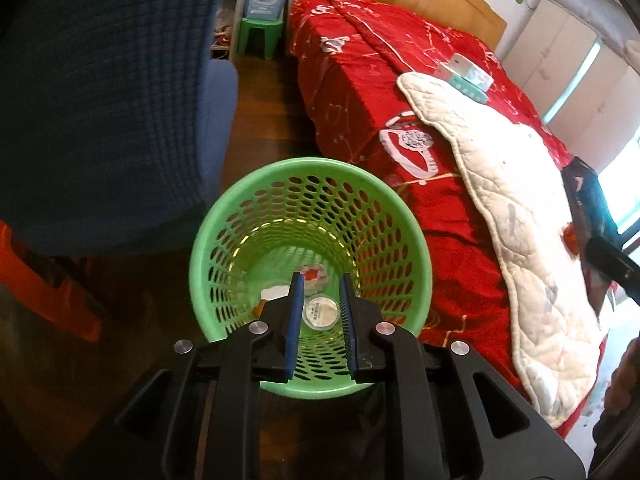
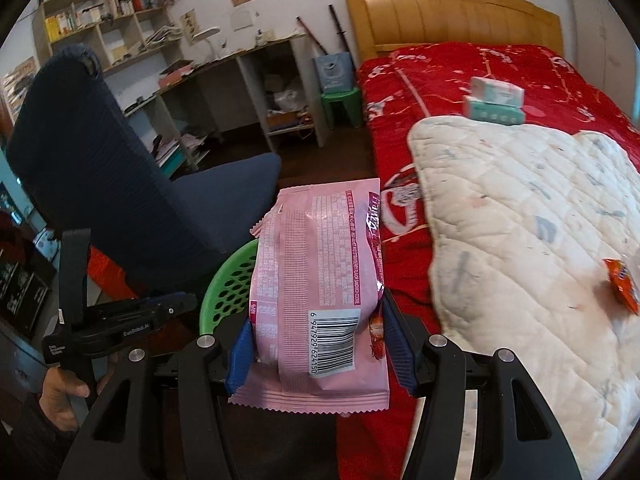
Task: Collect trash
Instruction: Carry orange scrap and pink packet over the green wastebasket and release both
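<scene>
Right gripper (image 2: 318,344) clamped on pink snack packet (image 2: 320,280), blue pads squeezing lower half near barcode, packet standing up past green basket (image 2: 228,288) rim. Film wrapper likely light, soft, crinkly, slippery; grip across full middle looks safer than crimped seam. Left gripper (image 1: 320,292) narrowly parted, nothing between jaws, poised over basket mouth; white lid (image 1: 320,312) and scraps lie on basket floor. Orange wrapper (image 2: 622,284) waits on white quilt (image 2: 520,220).

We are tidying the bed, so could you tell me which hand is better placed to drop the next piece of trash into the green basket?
The right. The right gripper is shut on the pink snack wrapper just short of the green basket. The left gripper hangs open and empty over the basket.
</scene>
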A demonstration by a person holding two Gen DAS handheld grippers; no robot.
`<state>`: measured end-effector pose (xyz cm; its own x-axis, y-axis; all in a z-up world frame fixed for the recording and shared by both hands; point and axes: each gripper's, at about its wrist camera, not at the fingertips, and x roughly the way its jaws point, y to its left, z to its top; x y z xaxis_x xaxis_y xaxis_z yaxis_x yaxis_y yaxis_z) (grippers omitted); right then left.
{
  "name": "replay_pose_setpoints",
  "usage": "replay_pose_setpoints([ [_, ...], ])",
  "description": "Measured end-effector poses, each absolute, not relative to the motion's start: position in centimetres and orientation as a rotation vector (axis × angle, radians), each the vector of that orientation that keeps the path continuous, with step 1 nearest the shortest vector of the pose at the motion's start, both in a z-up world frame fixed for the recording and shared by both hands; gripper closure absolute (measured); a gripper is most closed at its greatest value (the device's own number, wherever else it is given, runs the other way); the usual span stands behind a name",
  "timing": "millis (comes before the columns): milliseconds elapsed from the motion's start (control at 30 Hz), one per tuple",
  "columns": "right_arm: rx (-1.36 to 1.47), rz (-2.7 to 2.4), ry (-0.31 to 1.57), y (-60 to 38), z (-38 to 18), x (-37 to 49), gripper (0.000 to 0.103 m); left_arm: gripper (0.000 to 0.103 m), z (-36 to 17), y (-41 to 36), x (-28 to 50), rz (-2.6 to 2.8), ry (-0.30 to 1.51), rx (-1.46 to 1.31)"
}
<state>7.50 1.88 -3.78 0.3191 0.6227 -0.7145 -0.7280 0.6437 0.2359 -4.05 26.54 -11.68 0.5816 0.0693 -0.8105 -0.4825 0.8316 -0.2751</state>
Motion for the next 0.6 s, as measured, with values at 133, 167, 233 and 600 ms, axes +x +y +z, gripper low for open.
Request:
replay_pose_setpoints([
  [133,-0.156,0.92,0.887,3.9,-4.5,7.1,0.047,0.074,-11.5,27.4,-5.1,0.364,0.885,-0.523],
  [167,-0.16,0.926,0.891,4.4,-4.7,7.1,0.047,0.073,-11.5,27.6,-5.2,0.367,0.883,-0.528],
  [233,-0.171,0.938,0.898,5.6,-5.0,6.9,0.047,0.071,-11.5,28.0,-5.7,0.377,0.88,-0.542],
  [600,-0.204,0.959,0.935,10.3,-7.0,7.2,0.041,0.068,-11.7,28.9,-6.9,0.387,0.864,-0.582],
])
